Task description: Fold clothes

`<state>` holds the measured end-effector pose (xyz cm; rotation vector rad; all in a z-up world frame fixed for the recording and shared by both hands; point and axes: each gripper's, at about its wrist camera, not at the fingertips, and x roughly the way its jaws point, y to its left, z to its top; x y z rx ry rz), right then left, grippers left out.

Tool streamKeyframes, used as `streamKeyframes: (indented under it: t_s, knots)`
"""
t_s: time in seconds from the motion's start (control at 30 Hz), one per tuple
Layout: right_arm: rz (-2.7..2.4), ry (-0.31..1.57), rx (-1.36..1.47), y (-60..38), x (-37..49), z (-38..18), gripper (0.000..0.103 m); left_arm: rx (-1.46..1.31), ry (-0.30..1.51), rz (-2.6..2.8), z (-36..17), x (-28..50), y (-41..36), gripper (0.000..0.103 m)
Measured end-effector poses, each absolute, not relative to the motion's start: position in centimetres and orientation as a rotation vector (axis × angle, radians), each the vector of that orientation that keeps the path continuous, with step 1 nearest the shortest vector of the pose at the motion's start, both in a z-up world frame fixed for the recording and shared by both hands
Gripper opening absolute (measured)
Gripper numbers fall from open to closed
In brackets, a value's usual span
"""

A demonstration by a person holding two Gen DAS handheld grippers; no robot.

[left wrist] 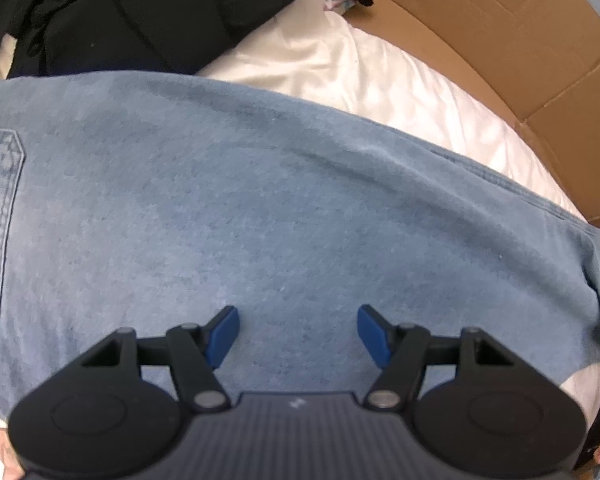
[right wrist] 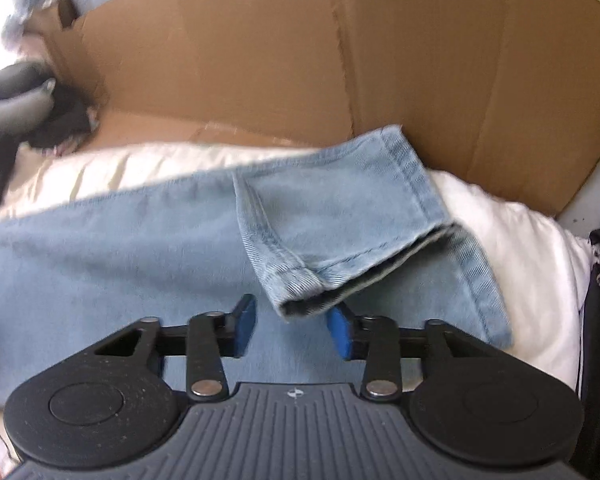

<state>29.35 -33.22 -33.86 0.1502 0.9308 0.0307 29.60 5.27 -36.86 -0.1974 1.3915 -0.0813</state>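
Right gripper [right wrist: 291, 330]: jaws apart, clamping nothing.
Jeans hem [right wrist: 300, 306]: at twelve o'clock, just ahead of the fingertips.
Left gripper [left wrist: 298, 334]: jaws wide apart over the jeans [left wrist: 260, 200], holding nothing.

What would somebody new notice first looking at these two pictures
The light blue jeans spread across white bedding fill both views. In the right wrist view a hem is folded back just ahead of the open right gripper. Brown cardboard stands behind.
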Motion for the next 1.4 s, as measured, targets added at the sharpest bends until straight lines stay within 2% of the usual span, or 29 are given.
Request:
streamKeyframes:
  t_s: [0.43,0.87,1.4]
  knots:
    - [-0.026,0.826,0.238,-35.5,32.8,-32.2,0.040,-0.129,1.365,-0.093,-35.2,32.3,4.1,0.068]
    - [-0.133,0.808,0.165,-37.6,36.4,-32.2,0.040,-0.125,1.373,-0.073,-35.6,32.1,4.4,0.068]
    - [-0.142,0.765,0.194,-40.2,34.0,-31.7,0.041,0.020,1.259,-0.171,-33.2,35.5,0.0,0.068]
